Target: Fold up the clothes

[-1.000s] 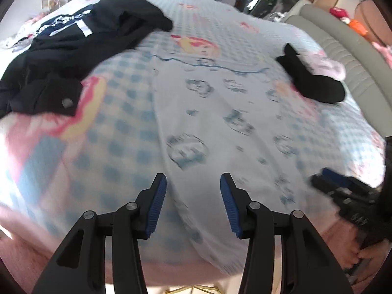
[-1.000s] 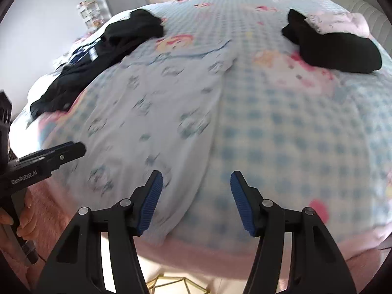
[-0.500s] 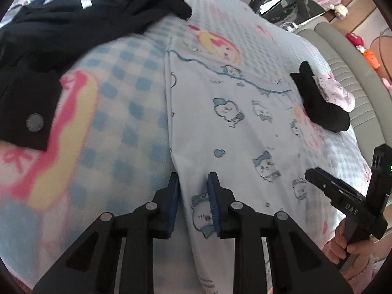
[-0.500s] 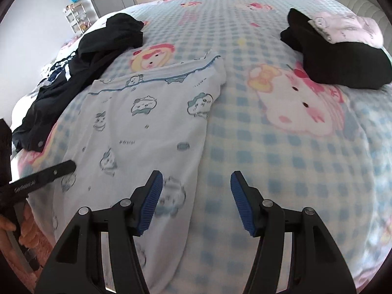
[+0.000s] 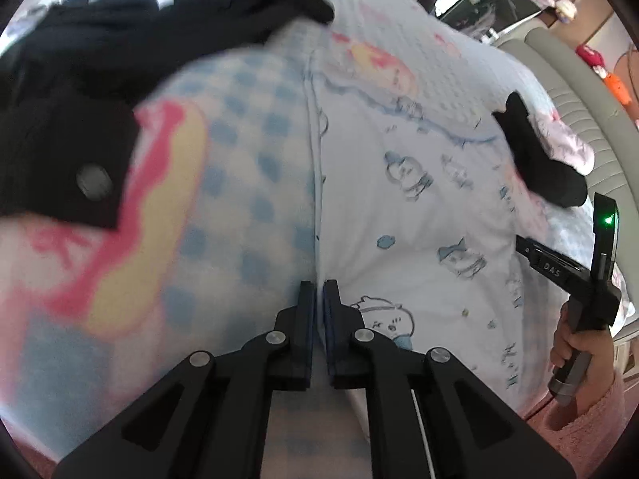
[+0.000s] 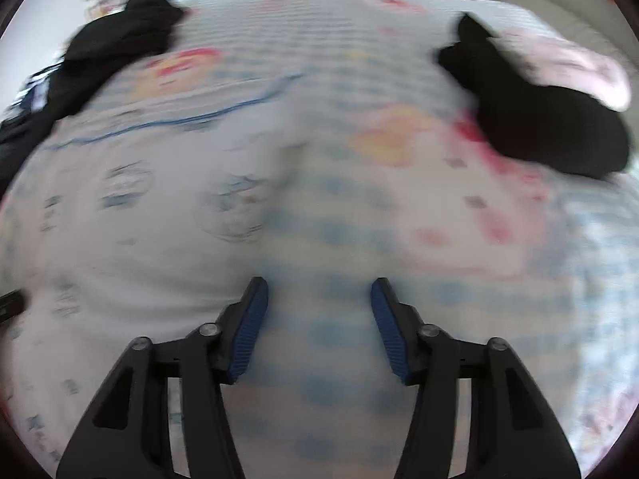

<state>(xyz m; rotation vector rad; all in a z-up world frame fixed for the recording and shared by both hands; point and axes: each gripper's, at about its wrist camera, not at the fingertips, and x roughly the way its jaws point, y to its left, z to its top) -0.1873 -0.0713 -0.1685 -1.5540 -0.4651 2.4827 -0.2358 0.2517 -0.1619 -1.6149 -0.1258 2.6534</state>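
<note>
A white garment (image 5: 419,239) printed with small cartoon figures lies flat on the checked bed sheet (image 5: 239,159). My left gripper (image 5: 318,291) is shut on the garment's left edge, which runs straight into the gap between the blue pads. The right wrist view is blurred. There the right gripper (image 6: 317,299) hangs low over the bed, jaws closing but still wide apart. The garment (image 6: 139,219) ends by its left finger (image 6: 251,315), and what lies between the pads looks like checked sheet. A hand (image 5: 575,343) holds that gripper at the garment's right side.
A heap of black clothes (image 5: 100,60) lies at the far left of the bed. On the right a folded black garment (image 6: 539,127) sits with a pink one (image 6: 571,68) on it. A grey padded headboard (image 5: 579,92) borders the right side.
My left gripper came down to the garment's left edge and its jaws closed on it. The right gripper moved forward and lower over the bed, and its jaws narrowed a little.
</note>
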